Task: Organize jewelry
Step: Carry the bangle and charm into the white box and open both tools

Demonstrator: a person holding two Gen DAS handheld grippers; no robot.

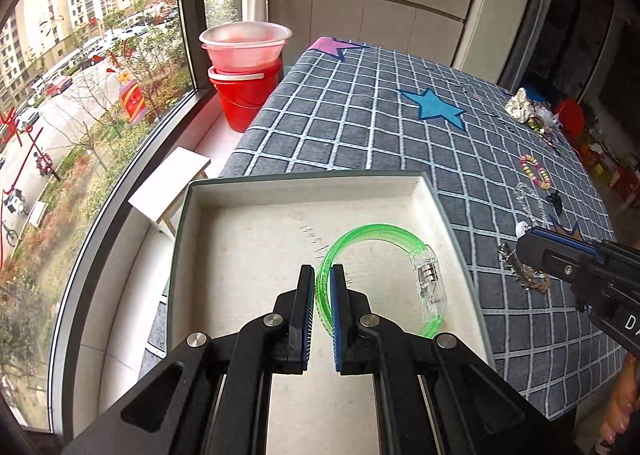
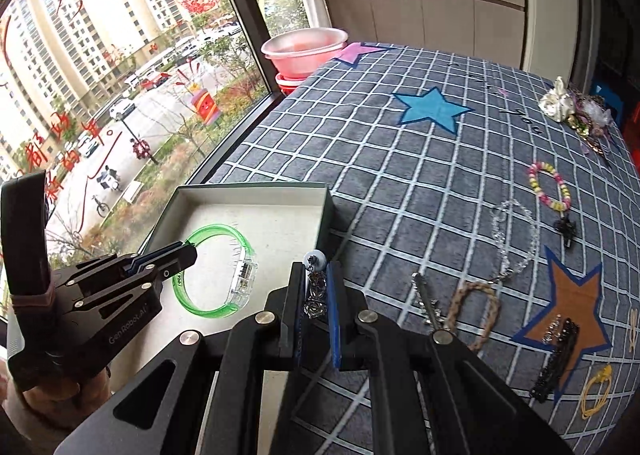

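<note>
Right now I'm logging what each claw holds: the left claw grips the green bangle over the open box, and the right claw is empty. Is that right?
Not quite. The left claw does grip the green bangle over the open box, but the right claw is not empty: the right wrist view shows it shut on a silver chain with a white bead.

Two handheld grippers, the left gripper (image 1: 322,275) and the right gripper (image 2: 316,275), share one build: matte black angular bodies, paired linkage arms with triangular cut-outs, and round silver pivot screws at the joints. Each finger carries a ribbed blue pad (image 1: 338,319) on its inner face. White lettering reading "GenRobot.AI" runs along the left unit's side. A black strap loops above its handle, beside a brownish band.
</note>
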